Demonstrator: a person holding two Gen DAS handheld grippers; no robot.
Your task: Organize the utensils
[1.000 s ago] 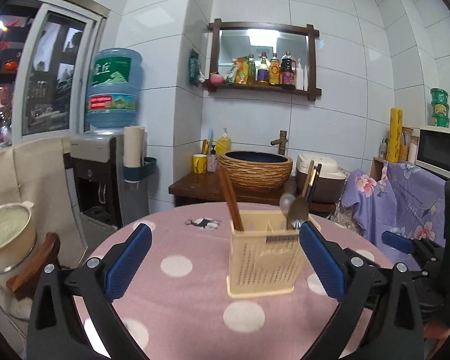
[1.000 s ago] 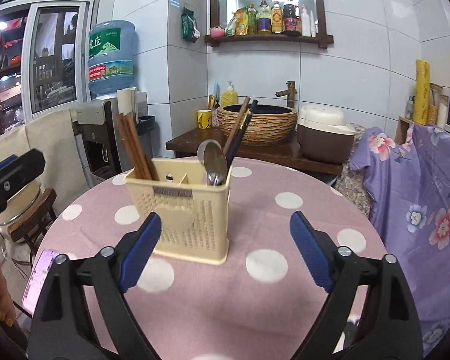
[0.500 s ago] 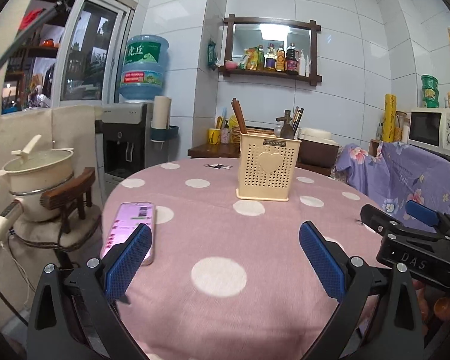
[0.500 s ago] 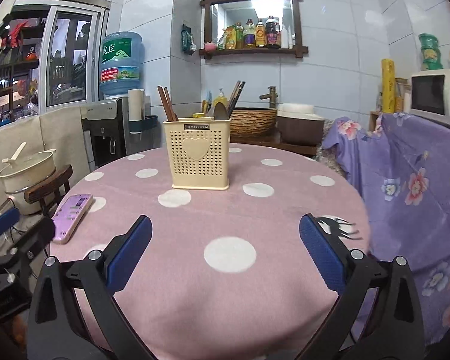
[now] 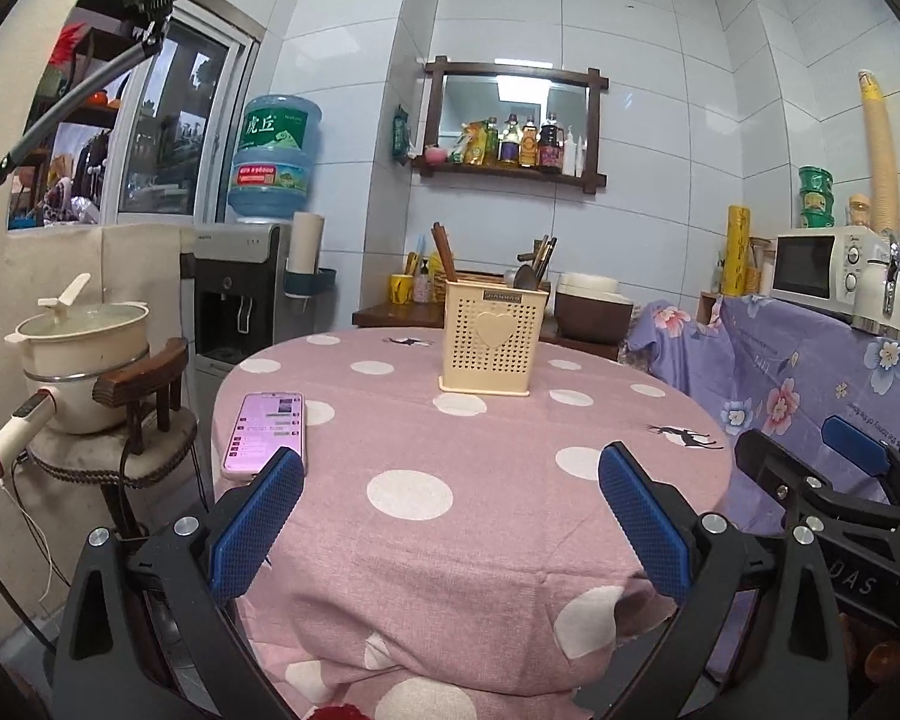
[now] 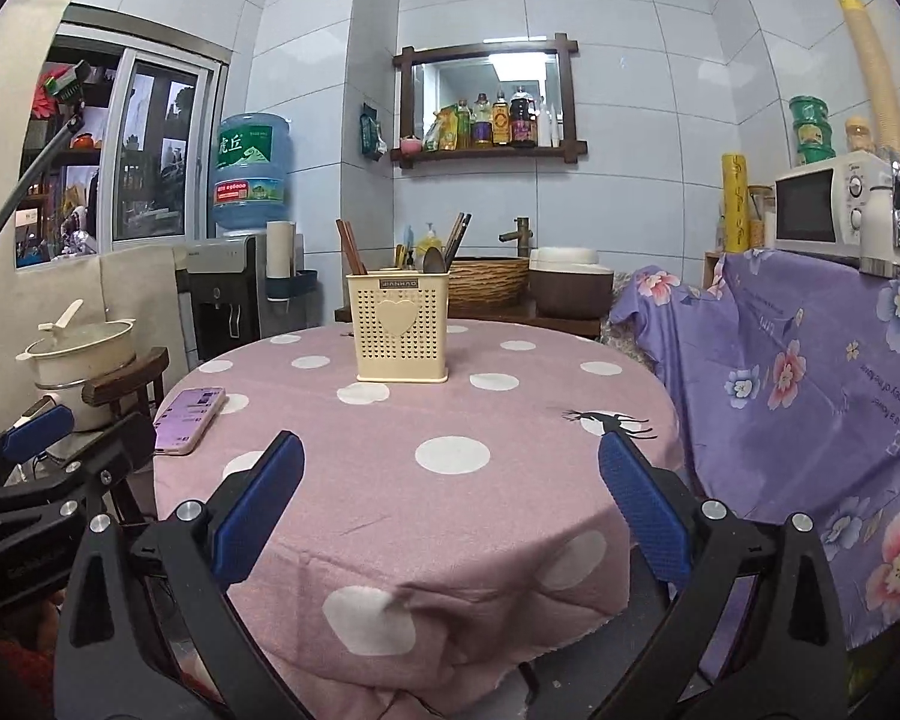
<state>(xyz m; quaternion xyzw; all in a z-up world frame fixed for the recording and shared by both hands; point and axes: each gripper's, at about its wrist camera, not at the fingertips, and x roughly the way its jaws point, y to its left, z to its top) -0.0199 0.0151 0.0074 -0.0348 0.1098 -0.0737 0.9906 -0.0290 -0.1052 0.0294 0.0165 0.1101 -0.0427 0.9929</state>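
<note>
Both grippers are held off the near edge of the round table (image 5: pixel 486 528), low in each frame, and neither carries anything. The left gripper (image 5: pixel 450 516) has its jaws spread wide with nothing between the blue pads (image 5: pixel 252 528); the right gripper (image 6: pixel 450 510) stands likewise wide apart and empty. The utensil caddy (image 6: pixel 397 336), a cream perforated box with a heart on its face, stands upright toward the far side of the table, centre of both views, well apart from either gripper. Brown chopsticks (image 6: pixel 349 247) lean in its left compartment; a spoon (image 6: pixel 433 259) and darker sticks (image 6: pixel 456 234) stand on its right side. The internal dividers cannot be made out. A phone (image 5: pixel 265 431) lies flat at the left part of the tablecloth, near the left gripper's pad in the picture. No loose utensil is visible on the cloth. Judgement: sorting appears complete or nearly so, with the grippers at a stand-off position. Any further move would call for a long reach forward to the caddy, approaching from above so that the upright handles are not knocked, and a check for anything left outside the views.
</note>
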